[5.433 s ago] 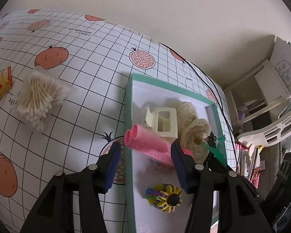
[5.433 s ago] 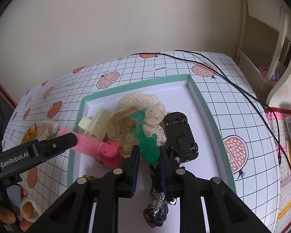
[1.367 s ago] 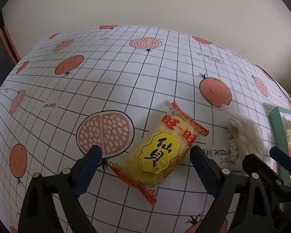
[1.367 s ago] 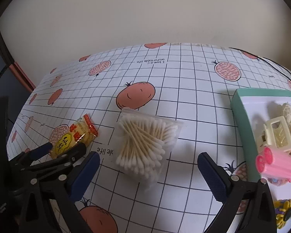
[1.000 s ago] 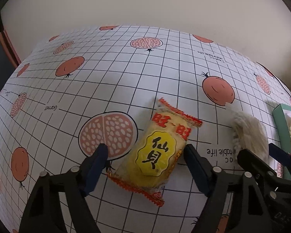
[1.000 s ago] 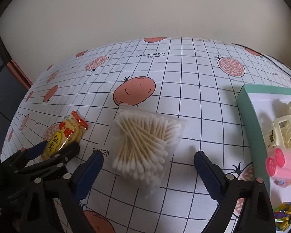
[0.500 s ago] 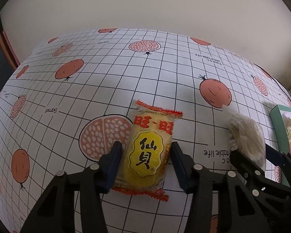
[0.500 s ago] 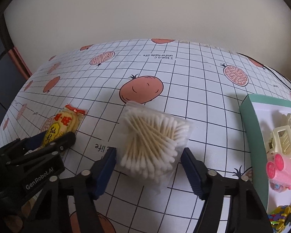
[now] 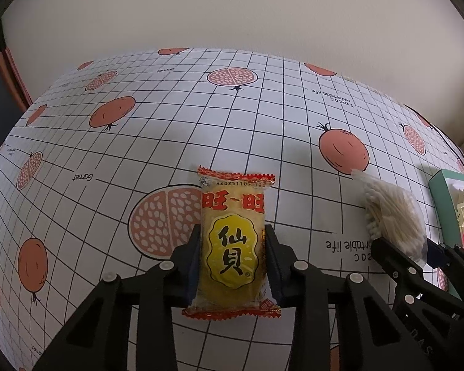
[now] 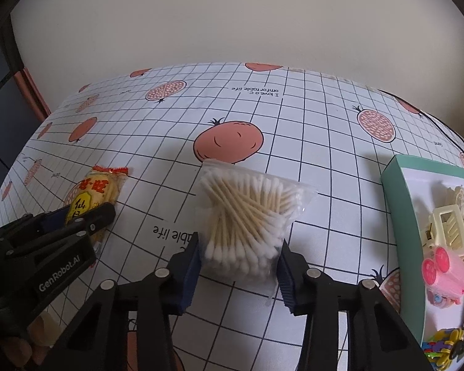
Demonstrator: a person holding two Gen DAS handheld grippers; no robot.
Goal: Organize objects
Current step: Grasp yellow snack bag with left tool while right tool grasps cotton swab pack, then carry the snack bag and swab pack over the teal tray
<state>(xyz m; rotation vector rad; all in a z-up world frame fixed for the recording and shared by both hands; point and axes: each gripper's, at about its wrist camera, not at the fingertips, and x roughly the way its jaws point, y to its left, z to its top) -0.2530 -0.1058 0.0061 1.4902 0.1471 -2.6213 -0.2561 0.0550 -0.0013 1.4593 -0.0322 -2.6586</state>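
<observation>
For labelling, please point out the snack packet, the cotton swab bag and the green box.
snack packet (image 9: pixel 233 244), left wrist view, yellow label.
cotton swab bag (image 10: pixel 247 216), right wrist view, swab bundle.
green box (image 10: pixel 397 204), right wrist view, left wall.

"仙貝" is printed on the snack packet (image 9: pixel 234 247) between the left gripper's (image 9: pixel 234 266) pads; "GenRobot.AI" is read on that gripper; "Garnet" on the tablecloth (image 9: pixel 201 108) left of it.

Left wrist view: low and close over the tablecloth (image 9: pixel 263 117), facing the far wall, snack packet (image 9: pixel 232 241) at near centre. Right wrist view: same heading, further right, cotton swab bag (image 10: pixel 247 216) at near centre. Shared: both items, tablecloth, and the green tray (image 10: pixel 396 204) at right.
</observation>
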